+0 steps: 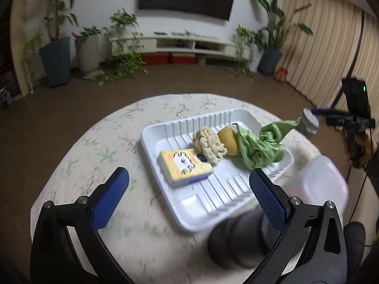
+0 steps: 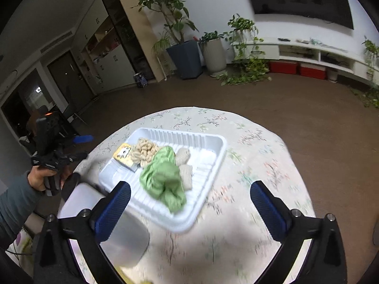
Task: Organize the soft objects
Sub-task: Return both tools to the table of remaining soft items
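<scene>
From the left wrist, the left gripper (image 1: 189, 184) is hanging with jaws wide apart and empty above the white tray (image 1: 165, 130), where the green cloth (image 1: 258, 146) is lying. From the right wrist, the right gripper (image 2: 189, 196) is likewise gaping, holding nothing

Dim room – motion blur, fisheye-dark corners.

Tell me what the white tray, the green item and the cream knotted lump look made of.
White tray: likely thin moulded plastic or foam, smooth, with ribbed walls and floor.
Green item: soft woven cloth with a slight sheen, crumpled into folds.
Cream knotted lump: seemingly thick cotton-like rope or yarn, matte, in looped strands.
</scene>
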